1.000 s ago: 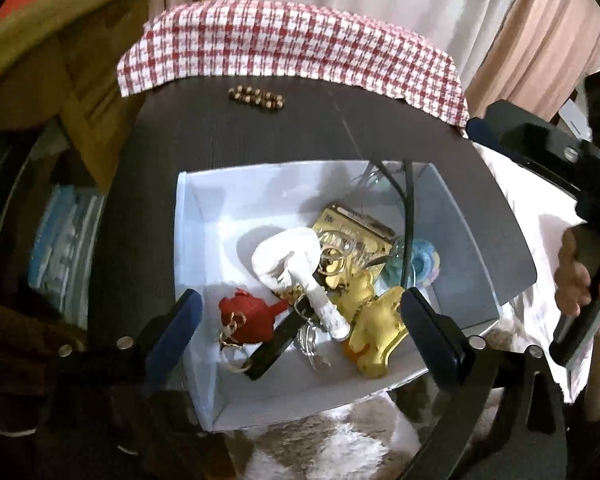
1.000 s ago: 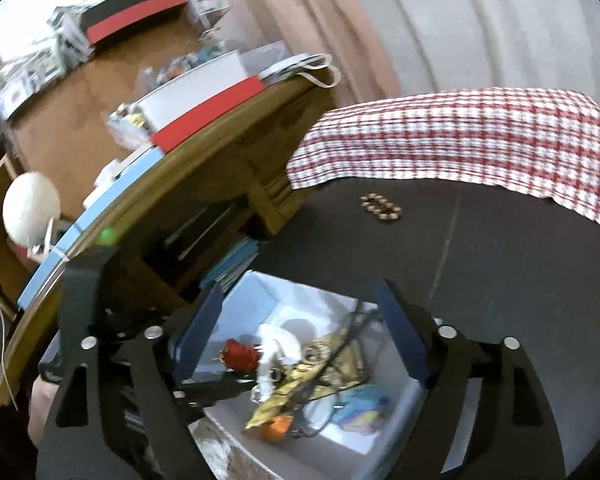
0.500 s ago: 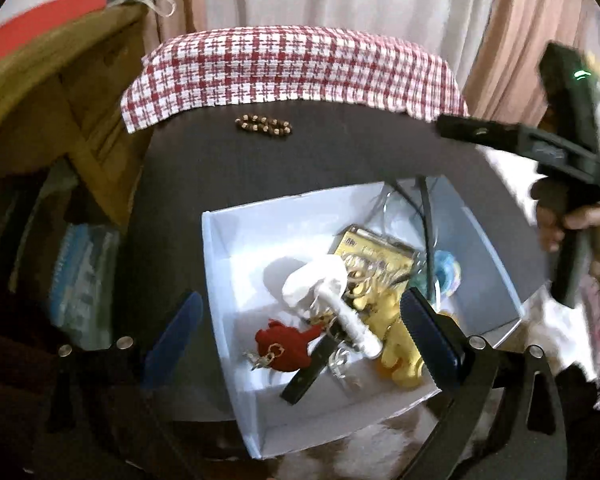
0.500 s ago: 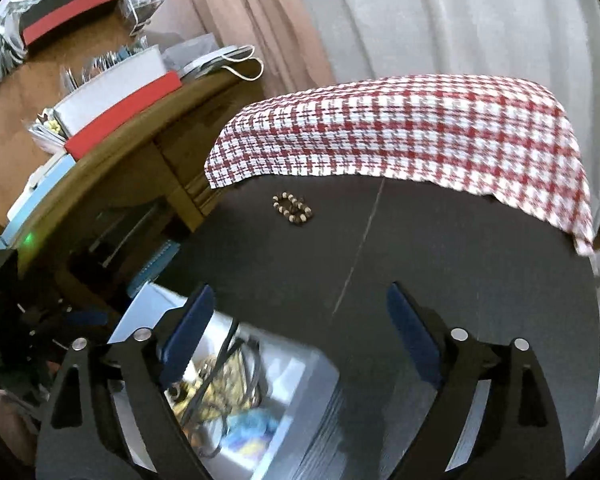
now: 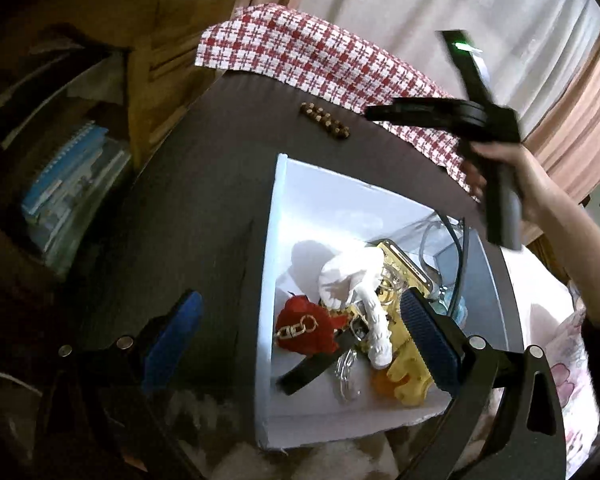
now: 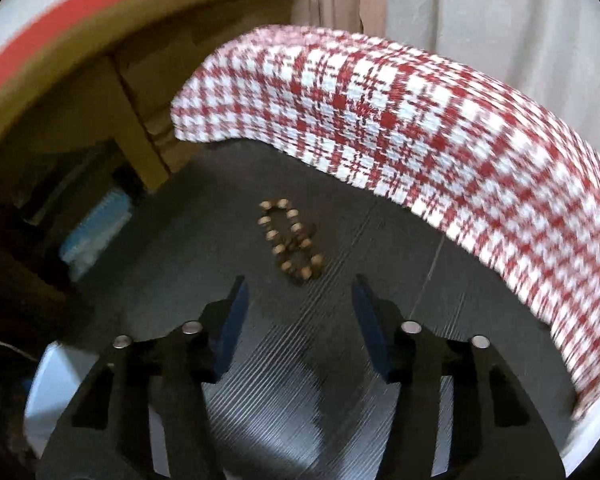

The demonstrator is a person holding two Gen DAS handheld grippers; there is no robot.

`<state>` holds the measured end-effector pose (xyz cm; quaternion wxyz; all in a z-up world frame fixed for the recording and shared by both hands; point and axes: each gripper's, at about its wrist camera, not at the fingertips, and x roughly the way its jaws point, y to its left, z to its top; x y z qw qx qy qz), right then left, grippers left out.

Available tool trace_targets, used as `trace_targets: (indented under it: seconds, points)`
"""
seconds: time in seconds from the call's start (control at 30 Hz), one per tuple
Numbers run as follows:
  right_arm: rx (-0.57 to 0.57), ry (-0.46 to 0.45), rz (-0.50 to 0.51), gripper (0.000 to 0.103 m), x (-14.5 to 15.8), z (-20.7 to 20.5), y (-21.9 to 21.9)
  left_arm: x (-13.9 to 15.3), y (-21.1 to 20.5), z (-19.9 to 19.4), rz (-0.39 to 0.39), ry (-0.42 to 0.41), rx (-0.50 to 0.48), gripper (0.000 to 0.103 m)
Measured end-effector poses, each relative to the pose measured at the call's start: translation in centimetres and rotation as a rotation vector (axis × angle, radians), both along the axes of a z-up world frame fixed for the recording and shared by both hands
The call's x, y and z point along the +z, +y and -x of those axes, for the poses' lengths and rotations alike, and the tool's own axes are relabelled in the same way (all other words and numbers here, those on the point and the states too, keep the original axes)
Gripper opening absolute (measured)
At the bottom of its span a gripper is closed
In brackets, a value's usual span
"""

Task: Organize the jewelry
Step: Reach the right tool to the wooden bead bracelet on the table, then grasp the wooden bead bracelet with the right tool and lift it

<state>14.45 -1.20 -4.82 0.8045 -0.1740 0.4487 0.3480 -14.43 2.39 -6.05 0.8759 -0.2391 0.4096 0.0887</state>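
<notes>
A wooden bead bracelet (image 6: 291, 241) lies on the dark table near the checked cloth; it also shows in the left wrist view (image 5: 325, 121). My right gripper (image 6: 298, 294) is open, just short of the bracelet, holding nothing. In the left wrist view the right gripper (image 5: 370, 113) reaches toward the bracelet. A white box (image 5: 268, 280) holds a red charm (image 5: 306, 326), a white figure (image 5: 360, 284), gold and yellow pieces (image 5: 408, 380) and a black strap (image 5: 308, 368). My left gripper (image 5: 300, 332) is open and empty over the box's near left wall.
A red-and-white checked cloth (image 6: 420, 128) covers the table's far side. A wooden shelf with books (image 5: 72, 184) stands to the left. The dark table (image 5: 204, 200) lies between box and cloth. A fluffy rug (image 5: 340, 456) shows below the box.
My right gripper moved away from the box toward the bracelet, which now sits just ahead of its fingers. My left gripper shifted left, so the box sits further right in its view.
</notes>
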Motion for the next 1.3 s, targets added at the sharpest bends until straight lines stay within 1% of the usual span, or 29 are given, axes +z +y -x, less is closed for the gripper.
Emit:
trace_targets:
  seconds: [0.1, 0.23, 0.3, 0.4, 0.5, 0.57, 0.63, 0.7, 0.8, 0.93, 0.97, 1.0, 1.1, 1.17, 1.3]
  points:
    - [-0.013, 0.004, 0.038, 0.037, -1.1, -1.2, 1.6, -0.3, -0.2, 0.5, -0.016, -0.017, -0.003, 0.099]
    - [-0.024, 0.027, 0.046, 0.036, -2.1, -2.3, 3.4, -0.4, -0.7, 0.7, -0.036, -0.029, -0.022, 0.099]
    - [-0.019, 0.024, 0.068, 0.036, -2.5, -2.7, 4.6, -0.5, -0.6, 0.6, -0.036, -0.025, -0.02, 0.099]
    - [-0.02, 0.026, 0.074, 0.036, -3.1, -3.0, 6.2, -1.2, -0.4, 0.8, -0.023, -0.014, -0.007, 0.099]
    - [-0.027, 0.018, 0.098, 0.036, -4.0, -3.3, 7.4, -2.1, 0.3, 0.8, 0.02, 0.008, 0.011, 0.099]
    - [-0.033, 0.028, 0.098, 0.036, -4.5, -3.4, 7.6, -2.5, 0.7, 1.0, 0.043, 0.009, 0.025, 0.099]
    - [-0.051, 0.021, 0.076, 0.036, -4.7, -3.7, 7.7, -2.7, 1.0, 1.3, 0.059, 0.011, 0.039, 0.099]
    - [-0.068, 0.036, 0.056, 0.038, -4.7, -4.1, 7.5, -3.0, 1.2, 1.4, 0.076, 0.013, 0.046, 0.099]
    - [-0.07, 0.042, 0.064, 0.037, -4.9, -4.3, 6.7, -3.0, 1.2, 1.4, 0.068, 0.012, 0.046, 0.099]
    - [-0.08, 0.045, 0.034, 0.035, -4.7, -4.3, 5.3, -3.1, 1.2, 1.2, 0.058, 0.018, 0.04, 0.099]
    - [-0.07, 0.039, 0.036, 0.032, -4.6, -4.2, 5.4, -3.1, 1.2, 1.2, 0.059, 0.018, 0.042, 0.099]
    - [-0.057, 0.04, 0.032, 0.023, -4.5, -4.0, 5.5, -3.1, 1.2, 1.2, 0.06, 0.018, 0.042, 0.099]
    - [-0.042, 0.001, 0.068, 0.02, -4.6, -3.3, 6.8, -3.1, 1.2, 1.1, 0.054, 0.022, 0.04, 0.099]
    - [-0.028, 0.003, 0.069, 0.016, -4.7, -3.1, 7.5, -3.1, 1.2, 1.1, 0.05, 0.025, 0.039, 0.099]
    - [-0.021, -0.006, 0.054, 0.016, -4.4, -2.5, 7.4, -3.0, 1.0, 1.0, 0.045, 0.028, 0.034, 0.099]
